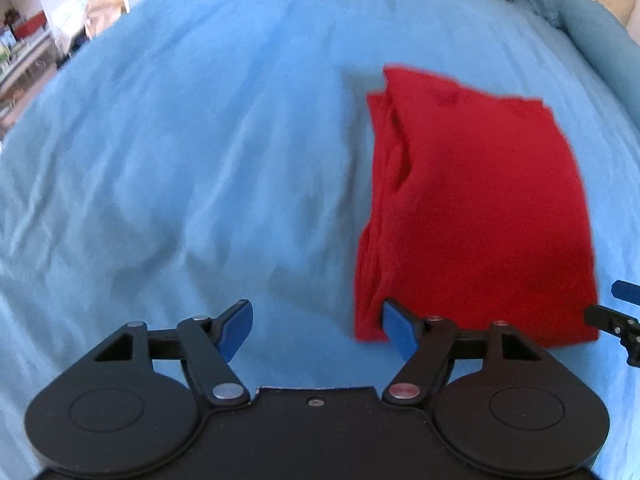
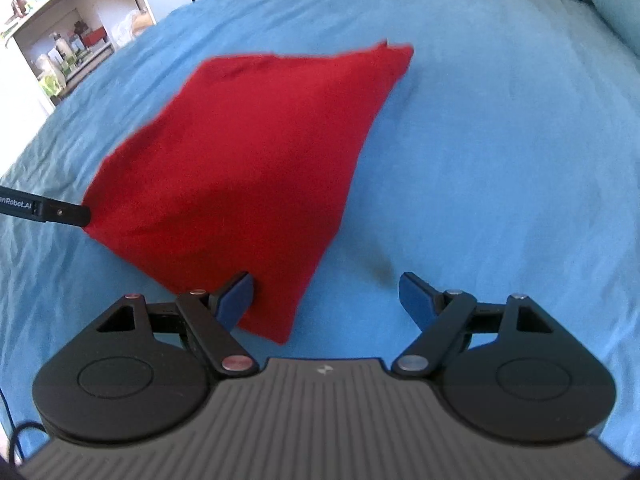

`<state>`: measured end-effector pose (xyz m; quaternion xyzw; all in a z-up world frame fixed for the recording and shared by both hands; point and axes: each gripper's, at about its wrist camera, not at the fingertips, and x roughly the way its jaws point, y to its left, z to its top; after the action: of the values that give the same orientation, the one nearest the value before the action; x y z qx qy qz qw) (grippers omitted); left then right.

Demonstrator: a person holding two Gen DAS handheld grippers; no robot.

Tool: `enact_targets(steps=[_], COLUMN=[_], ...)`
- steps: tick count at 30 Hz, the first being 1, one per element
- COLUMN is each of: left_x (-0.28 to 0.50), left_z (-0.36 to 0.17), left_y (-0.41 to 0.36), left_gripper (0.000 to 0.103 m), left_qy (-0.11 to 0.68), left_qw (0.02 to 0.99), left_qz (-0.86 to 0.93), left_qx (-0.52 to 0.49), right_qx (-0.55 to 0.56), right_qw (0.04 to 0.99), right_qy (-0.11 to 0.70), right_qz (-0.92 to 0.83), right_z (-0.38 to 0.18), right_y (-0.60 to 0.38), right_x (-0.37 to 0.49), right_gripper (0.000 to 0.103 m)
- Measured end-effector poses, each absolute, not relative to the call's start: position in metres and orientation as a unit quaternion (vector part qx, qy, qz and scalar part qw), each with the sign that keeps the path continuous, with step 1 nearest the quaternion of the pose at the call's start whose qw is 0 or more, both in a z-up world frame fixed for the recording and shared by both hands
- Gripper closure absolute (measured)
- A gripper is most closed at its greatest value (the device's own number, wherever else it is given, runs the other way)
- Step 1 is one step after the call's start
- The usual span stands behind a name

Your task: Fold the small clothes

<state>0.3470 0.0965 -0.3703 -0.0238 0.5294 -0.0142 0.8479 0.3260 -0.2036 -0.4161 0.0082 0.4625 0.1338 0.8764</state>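
Red folded garment (image 1: 476, 216), lying on a wrinkled blue bedsheet (image 1: 180, 160). Left wrist view: the garment occupies the right half of the frame as a roughly rectangular stack, with layered fold edges visible along its left side. The left gripper (image 1: 318, 330) sits at the bottom centre with its jaws spread wide and nothing between them; its right blue pad (image 1: 400, 330) lies at the garment's lower left corner, while the left pad is over bare sheet. Part of the right gripper (image 1: 618, 316) enters at the right edge, just beside the garment's lower right corner. A teal pillow (image 1: 600, 40) lies in the upper right.

Right wrist view: the garment (image 2: 248, 184) fills the centre left, tapering toward the upper centre. The right gripper (image 2: 326, 302) is likewise released, jaws wide apart and empty; its left pad (image 2: 236, 300) overlaps the garment's near edge. A black finger of the left gripper (image 2: 60, 213) reaches the garment's left corner from the left edge. Cluttered white shelves (image 2: 68, 48) appear in the upper left.
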Motion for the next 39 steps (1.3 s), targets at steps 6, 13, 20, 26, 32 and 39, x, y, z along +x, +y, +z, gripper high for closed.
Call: enact_targets(steps=[6, 13, 20, 26, 32, 39], left_x=[0.389, 0.46, 0.478, 0.478, 0.477, 0.456], left_z=[-0.327, -0.368, -0.402, -0.407, -0.402, -0.37], left_y=[0.08, 0.079, 0.08, 0.075, 0.067, 0.051], left_gripper=[0.0, 0.006, 0.018, 0.039, 0.073, 0.078], left_qy=[0.484, 0.534, 0.569, 0.562, 0.559, 0.524], left_qw=[0.871, 0.826, 0.793, 0.795, 0.8, 0.829], left_qz=[-0.086, -0.14, -0.146, -0.166, -0.17, -0.169], left_qx=[-0.013, -0.11, -0.159, -0.158, -0.139, -0.098], right_qx=[0.036, 0.106, 0.218, 0.281, 0.283, 0.25], right_qw=[0.873, 0.851, 0.821, 0.805, 0.803, 0.837], right_qy=[0.457, 0.487, 0.508, 0.502, 0.502, 0.462], right_qz=[0.165, 0.166, 0.14, 0.144, 0.151, 0.152], right_z=[-0.375, -0.381, -0.428, -0.45, -0.453, -0.417], right_y=[-0.213, -0.223, -0.237, -0.236, -0.22, -0.212], right_x=[0.353, 0.407, 0.434, 0.442, 0.452, 0.431], right_gripper=[0.004, 0.003, 0.004, 0.007, 0.049, 0.061])
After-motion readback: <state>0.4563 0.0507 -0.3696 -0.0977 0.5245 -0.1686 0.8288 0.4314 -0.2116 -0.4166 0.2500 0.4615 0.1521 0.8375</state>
